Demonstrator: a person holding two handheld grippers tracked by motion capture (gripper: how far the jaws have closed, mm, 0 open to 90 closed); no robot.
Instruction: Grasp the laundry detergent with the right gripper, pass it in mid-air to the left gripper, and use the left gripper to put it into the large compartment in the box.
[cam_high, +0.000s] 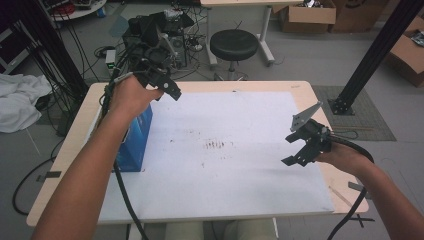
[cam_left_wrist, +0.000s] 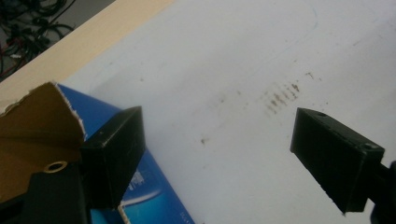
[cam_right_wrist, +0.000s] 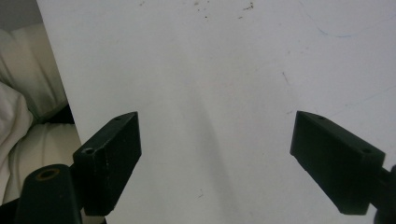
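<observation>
Both my forearms are reaching in over the counter. I am holding my left gripper wide open above the opened blue cardboard box standing at the white sheet's left edge, while my right gripper is hanging open and empty over the right side.

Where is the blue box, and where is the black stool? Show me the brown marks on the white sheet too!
blue box (cam_high: 136, 145), high view, on its blue side face.
black stool (cam_high: 234, 44), high view, middle of its round seat.
brown marks (cam_left_wrist: 281, 95), left gripper view, middle of the streaks.
</observation>
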